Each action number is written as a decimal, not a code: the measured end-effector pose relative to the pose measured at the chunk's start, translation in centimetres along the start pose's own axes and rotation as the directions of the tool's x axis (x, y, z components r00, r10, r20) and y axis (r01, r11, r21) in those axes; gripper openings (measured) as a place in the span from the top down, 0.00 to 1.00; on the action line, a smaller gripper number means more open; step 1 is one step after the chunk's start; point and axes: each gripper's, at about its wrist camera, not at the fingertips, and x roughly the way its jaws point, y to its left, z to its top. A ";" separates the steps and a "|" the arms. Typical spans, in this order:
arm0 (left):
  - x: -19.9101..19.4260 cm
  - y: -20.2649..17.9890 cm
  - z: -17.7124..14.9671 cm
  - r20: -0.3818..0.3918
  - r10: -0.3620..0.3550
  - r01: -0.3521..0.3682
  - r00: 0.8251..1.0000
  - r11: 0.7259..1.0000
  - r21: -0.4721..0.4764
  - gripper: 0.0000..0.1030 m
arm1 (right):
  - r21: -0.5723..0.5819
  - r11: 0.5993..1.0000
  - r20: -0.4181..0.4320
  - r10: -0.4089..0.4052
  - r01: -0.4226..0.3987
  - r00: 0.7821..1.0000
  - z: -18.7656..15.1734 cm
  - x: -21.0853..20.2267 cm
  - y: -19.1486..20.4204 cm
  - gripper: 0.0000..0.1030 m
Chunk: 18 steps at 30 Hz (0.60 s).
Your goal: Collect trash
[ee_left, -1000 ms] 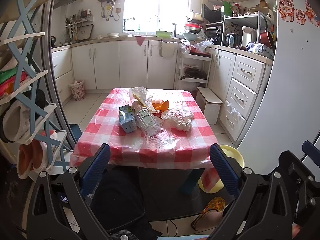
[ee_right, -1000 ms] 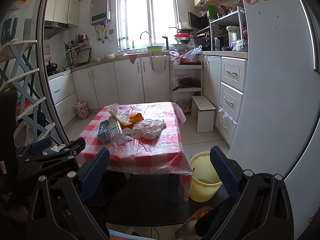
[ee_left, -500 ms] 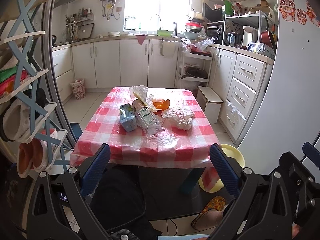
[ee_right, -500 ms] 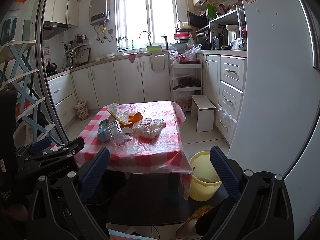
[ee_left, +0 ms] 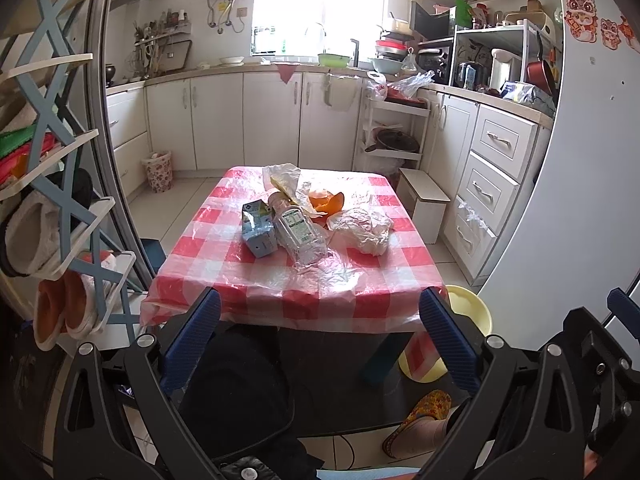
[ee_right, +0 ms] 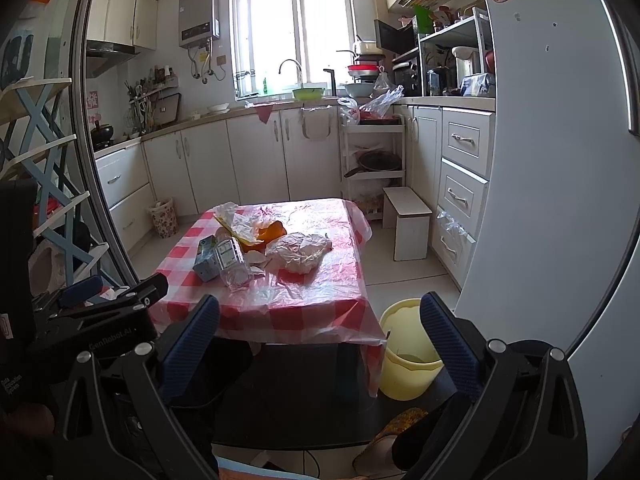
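On a low table with a red checked cloth [ee_left: 224, 272] [ee_right: 320, 292] lies trash: a blue carton [ee_left: 258, 230] [ee_right: 206, 258], a clear plastic bottle [ee_left: 300, 234] [ee_right: 232, 264], orange peel [ee_left: 328, 202] [ee_right: 272, 232], a crumpled white wrapper [ee_left: 362, 228] [ee_right: 300, 250] and a clear bag [ee_left: 286, 178] [ee_right: 236, 218]. A yellow bucket [ee_right: 408, 354] [ee_left: 468, 308] stands on the floor at the table's near right corner. My left gripper [ee_left: 318, 332] and right gripper [ee_right: 318, 338] both hang open short of the table's near edge, holding nothing.
A shoe rack [ee_left: 60, 200] stands close on the left. A white fridge wall [ee_left: 580, 200] rises on the right, with drawers [ee_left: 492, 184] and a small white stool [ee_left: 426, 204] beyond. A patterned bin [ee_left: 158, 170] sits by the far cabinets. A person's slippered foot [ee_left: 416, 424] is below.
Both views have shifted only slightly; the table sits a touch lower in the left wrist view. Nothing on the table moved and both grippers stay open.
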 end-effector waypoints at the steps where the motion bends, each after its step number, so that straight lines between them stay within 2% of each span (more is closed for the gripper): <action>1: 0.0 0.0 0.0 0.002 0.000 0.000 1.000 1.000 0.000 0.08 | 0.000 1.000 -0.001 0.000 0.000 1.000 0.0 0.0 0.0 0.07; 18: 0.1 0.1 -0.2 -0.007 0.005 -0.005 1.000 1.000 -0.003 0.08 | 0.007 1.000 -0.001 0.000 0.000 1.000 -0.2 0.0 -0.6 0.07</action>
